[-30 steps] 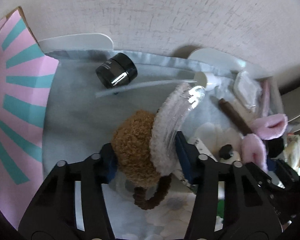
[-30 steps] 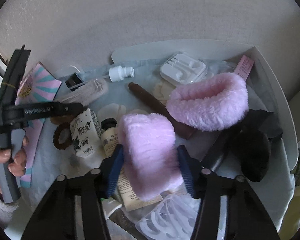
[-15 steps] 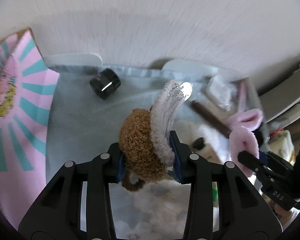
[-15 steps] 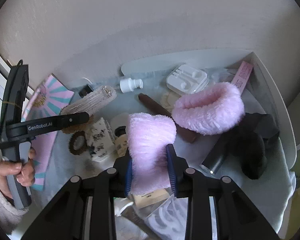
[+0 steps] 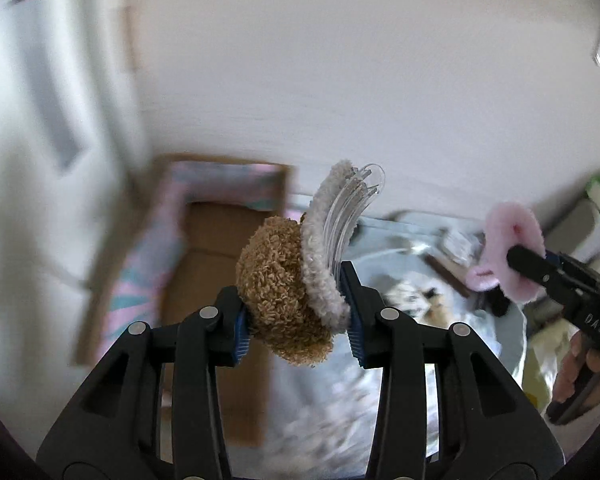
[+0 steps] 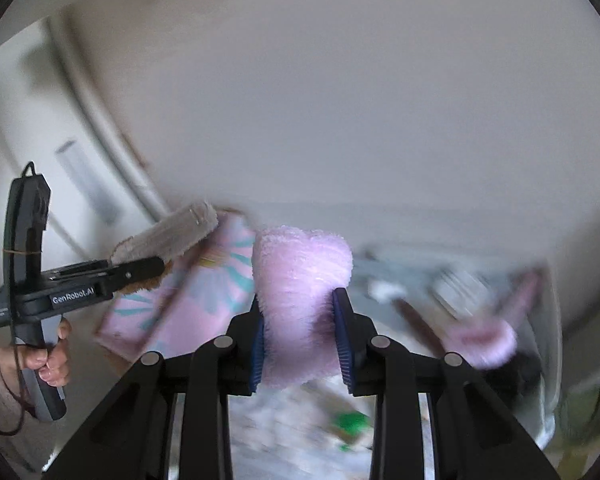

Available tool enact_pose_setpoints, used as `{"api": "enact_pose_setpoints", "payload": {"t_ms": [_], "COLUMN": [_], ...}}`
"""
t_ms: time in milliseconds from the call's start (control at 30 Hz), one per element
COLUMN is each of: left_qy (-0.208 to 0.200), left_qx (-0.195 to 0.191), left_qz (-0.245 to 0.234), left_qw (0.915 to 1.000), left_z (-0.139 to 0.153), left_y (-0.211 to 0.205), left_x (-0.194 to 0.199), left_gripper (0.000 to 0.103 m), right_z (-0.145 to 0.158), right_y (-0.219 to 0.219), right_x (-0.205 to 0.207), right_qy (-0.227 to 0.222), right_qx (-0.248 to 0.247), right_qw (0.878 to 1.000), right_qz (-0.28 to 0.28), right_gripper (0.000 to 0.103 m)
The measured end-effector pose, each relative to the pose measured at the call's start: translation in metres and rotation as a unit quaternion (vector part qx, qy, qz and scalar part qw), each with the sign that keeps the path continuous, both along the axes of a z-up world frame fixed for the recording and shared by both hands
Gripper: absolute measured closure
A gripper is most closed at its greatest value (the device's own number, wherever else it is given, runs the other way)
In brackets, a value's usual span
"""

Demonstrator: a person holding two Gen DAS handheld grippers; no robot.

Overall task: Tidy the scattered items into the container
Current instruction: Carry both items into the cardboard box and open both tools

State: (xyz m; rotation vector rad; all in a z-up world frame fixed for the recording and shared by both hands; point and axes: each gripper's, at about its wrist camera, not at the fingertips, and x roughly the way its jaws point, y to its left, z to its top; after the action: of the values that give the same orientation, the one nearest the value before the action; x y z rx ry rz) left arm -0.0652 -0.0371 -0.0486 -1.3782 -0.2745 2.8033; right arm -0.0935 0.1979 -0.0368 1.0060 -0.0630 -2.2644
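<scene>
Both your grippers are clamped on soft items, lifted above the tray.

Your left gripper (image 5: 296,320) has just closed and its blue pads press on a brown plush hair clip (image 5: 284,292) with a pale fleecy band and clear plastic teeth curving up past the fingertips. Behind it lies an open cardboard box (image 5: 216,248) with pink and teal striped flaps, and it looks empty from here. Your right gripper (image 6: 300,340) has also just closed and squeezes a pink fluffy headband (image 6: 300,280), which stands upright between the pads. Below and to the right, the white tray (image 6: 552,360) holds a blurred jumble, among it another pink fluffy piece (image 6: 480,340) and a brown stick (image 6: 416,324).
</scene>
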Motion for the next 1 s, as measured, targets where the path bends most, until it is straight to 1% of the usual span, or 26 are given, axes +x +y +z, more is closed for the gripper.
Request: {"api": "enact_pose_setpoints", "payload": {"t_ms": [33,67,100,133,200,267,300,333,400,500,533,567,600,667,767,800,867,900,933,1000], "left_qy": [-0.003,-0.008,-0.014,-0.021,-0.037,-0.048,-0.052,-0.058,-0.058,-0.071,-0.074,-0.077,-0.078,-0.08,-0.081,-0.081,-0.081,-0.08,-0.078,-0.075], "left_qx": [-0.011,-0.02,-0.028,-0.031,-0.022,-0.012,-0.014,-0.018,-0.015,-0.001,0.002,0.002,0.002,0.0,-0.004,-0.007,-0.005,-0.002,-0.001,-0.005], "left_qz": [0.02,0.035,0.048,0.062,0.087,0.102,0.105,0.104,0.103,0.095,0.093,0.091,0.089,0.086,0.078,0.076,0.074,0.075,0.079,0.087], "left_qw": [0.9997,0.9991,0.9984,0.9974,0.9953,0.9936,0.993,0.9927,0.9929,0.9929,0.9929,0.9929,0.9929,0.9931,0.9936,0.9938,0.9939,0.994,0.9938,0.9933], "left_z": [0.003,0.002,0.001,-0.002,-0.012,-0.025,-0.037,-0.047,-0.055,-0.075,-0.077,-0.081,-0.085,-0.09,-0.093,-0.095,-0.097,-0.098,-0.095,-0.09], "left_y": [-0.018,-0.028,-0.041,-0.053,-0.073,-0.086,-0.08,-0.079,-0.08,-0.08,-0.086,-0.085,-0.084,-0.083,-0.084,-0.083,-0.085,-0.085,-0.087,-0.088], "left_x": [0.011,0.016,0.023,0.028,0.035,0.041,0.038,0.039,0.045,0.044,0.045,0.043,0.042,0.04,0.037,0.036,0.033,0.033,0.032,0.033], "left_gripper": [0.067,0.067,0.067,0.067,0.067,0.067,0.067,0.067,0.066,0.066,0.066,0.066,0.066,0.066,0.064,0.062,0.053,0.04,0.023,0.011], "right_z": [0.008,0.012,0.014,0.015,0.016,0.008,0.008,-0.001,-0.019,-0.053,-0.063,-0.073,-0.081,-0.088,-0.09,-0.088,-0.084,-0.083,-0.081,-0.076], "right_y": [-0.02,-0.035,-0.046,-0.068,-0.097,-0.136,-0.147,-0.169,-0.196,-0.228,-0.228,-0.235,-0.233,-0.246,-0.25,-0.251,-0.257,-0.26,-0.263,-0.263], "right_x": [0.002,0.003,0.003,0.004,0.005,0.01,0.014,0.012,0.007,-0.003,-0.003,-0.005,-0.006,-0.008,-0.011,-0.012,-0.016,-0.019,-0.02,-0.021], "right_qy": [0.005,0.006,0.005,0.006,0.008,0.002,0.0,-0.007,-0.023,-0.052,-0.06,-0.068,-0.075,-0.075,-0.067,-0.064,-0.061,-0.059,-0.058,-0.057], "right_qx": [-0.003,-0.006,-0.006,-0.004,0.001,0.003,0.004,0.014,0.03,0.06,0.068,0.076,0.083,0.099,0.111,0.114,0.124,0.132,0.139,0.139], "right_qw": [1.0,0.999,0.998,0.996,0.994,0.989,0.987,0.985,0.982,0.98,0.98,0.98,0.979,0.978,0.976,0.975,0.974,0.973,0.973,0.975], "right_qz": [0.025,0.046,0.059,0.084,0.113,0.148,0.159,0.173,0.184,0.181,0.178,0.173,0.169,0.169,0.174,0.177,0.181,0.179,0.174,0.167], "right_gripper": [0.075,0.075,0.075,0.075,0.075,0.074,0.074,0.074,0.074,0.074,0.074,0.074,0.074,0.074,0.074,0.073,0.069,0.061,0.054,0.052]}}
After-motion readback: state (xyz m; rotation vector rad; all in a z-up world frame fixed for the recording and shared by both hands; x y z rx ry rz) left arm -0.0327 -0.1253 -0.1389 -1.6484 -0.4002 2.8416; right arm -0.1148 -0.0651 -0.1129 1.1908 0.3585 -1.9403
